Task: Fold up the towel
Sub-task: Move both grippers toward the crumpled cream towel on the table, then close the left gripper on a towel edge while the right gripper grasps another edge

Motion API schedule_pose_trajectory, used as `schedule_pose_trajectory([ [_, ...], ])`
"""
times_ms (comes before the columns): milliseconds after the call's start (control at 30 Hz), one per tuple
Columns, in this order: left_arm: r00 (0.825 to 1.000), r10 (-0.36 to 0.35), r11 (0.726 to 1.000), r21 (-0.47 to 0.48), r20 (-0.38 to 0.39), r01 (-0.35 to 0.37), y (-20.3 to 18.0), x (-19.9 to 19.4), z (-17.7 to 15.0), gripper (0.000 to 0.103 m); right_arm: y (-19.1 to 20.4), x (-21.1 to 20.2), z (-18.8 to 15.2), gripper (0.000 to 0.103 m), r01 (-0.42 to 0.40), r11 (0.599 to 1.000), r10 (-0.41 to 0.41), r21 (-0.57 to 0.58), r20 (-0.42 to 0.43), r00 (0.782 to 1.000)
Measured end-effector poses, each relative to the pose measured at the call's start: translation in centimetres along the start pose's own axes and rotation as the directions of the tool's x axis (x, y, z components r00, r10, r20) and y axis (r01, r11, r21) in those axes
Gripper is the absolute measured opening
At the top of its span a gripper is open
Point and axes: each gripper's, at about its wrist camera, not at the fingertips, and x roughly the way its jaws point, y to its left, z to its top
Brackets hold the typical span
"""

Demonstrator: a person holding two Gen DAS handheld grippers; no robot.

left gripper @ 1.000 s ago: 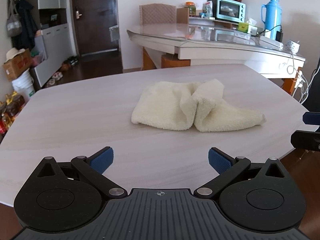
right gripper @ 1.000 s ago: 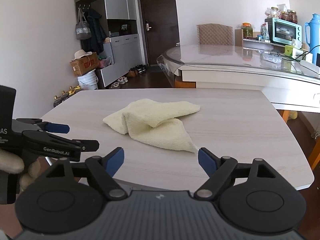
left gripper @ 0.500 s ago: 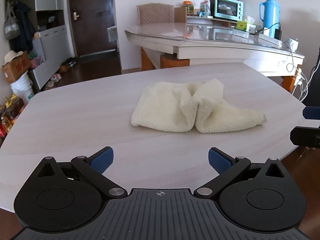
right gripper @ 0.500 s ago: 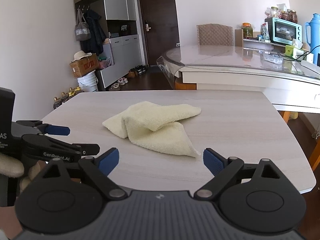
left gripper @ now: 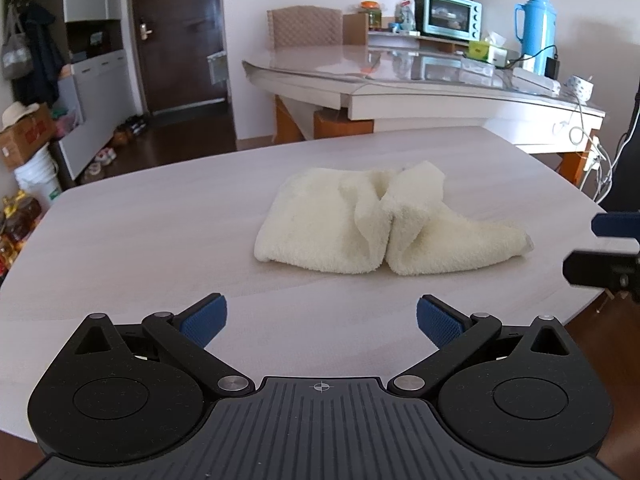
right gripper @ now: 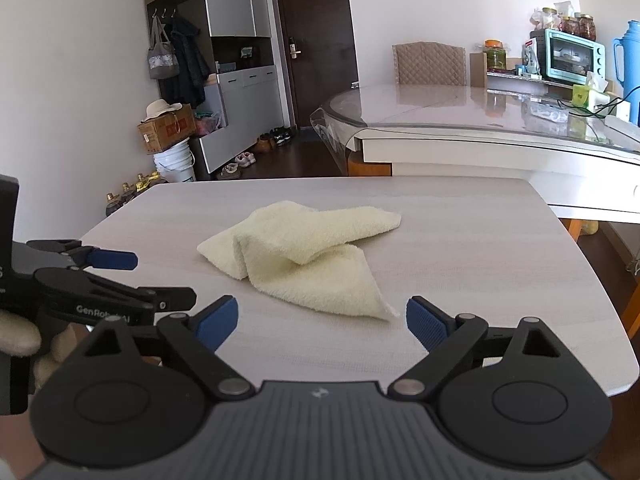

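Note:
A cream terry towel [left gripper: 384,226] lies crumpled in a loose heap on the pale wood table [left gripper: 140,232]; it also shows in the right wrist view [right gripper: 308,256]. My left gripper [left gripper: 322,316] is open and empty, above the table's near edge, short of the towel. My right gripper [right gripper: 322,320] is open and empty, close to the towel's near corner [right gripper: 386,314]. The left gripper shows at the left of the right wrist view [right gripper: 112,276]; the right gripper's fingers [left gripper: 612,226] show at the right edge of the left wrist view.
A glass-topped counter [left gripper: 420,80] stands behind the table with a toaster oven [left gripper: 452,16] and a blue thermos [left gripper: 536,28]. A chair [left gripper: 306,26], a dark door [right gripper: 316,48], cabinets and a box on a bucket [right gripper: 168,136] line the far left.
Both grippers have moved slightly forward toward the towel and stayed open. The towel has not moved.

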Motion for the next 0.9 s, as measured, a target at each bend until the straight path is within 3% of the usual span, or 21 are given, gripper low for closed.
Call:
schedule_pose_trajectory([
  [267, 1.000, -0.011, 0.999, 0.031, -0.012, 0.011, 1.5, 2.2, 1.5, 0.103, -1.6, 3.4, 1.2, 0.080, -0.019, 0.999, 0.018, -0.033, -0.032, 0.999],
  [533, 0.999, -0.017, 0.996, 0.092, -0.027, 0.020, 2.7, 5.1, 3.7, 0.103, -3.5, 6.5, 3.3, 0.079, -0.051, 0.998, 0.050, -0.032, -0.042, 0.998],
  [700, 0.999, -0.033, 0.991, 0.127, -0.035, 0.037, 3.4, 6.9, 5.3, 0.103, -4.1, 8.1, 3.2, 0.069, -0.090, 0.995, 0.085, -0.048, -0.088, 0.992],
  [900, 0.997, -0.056, 0.986, 0.152, -0.046, 0.062, 4.0, 9.3, 6.9, 0.102, -5.2, 8.9, 3.3, 0.069, -0.093, 0.995, 0.091, -0.020, -0.082, 0.993],
])
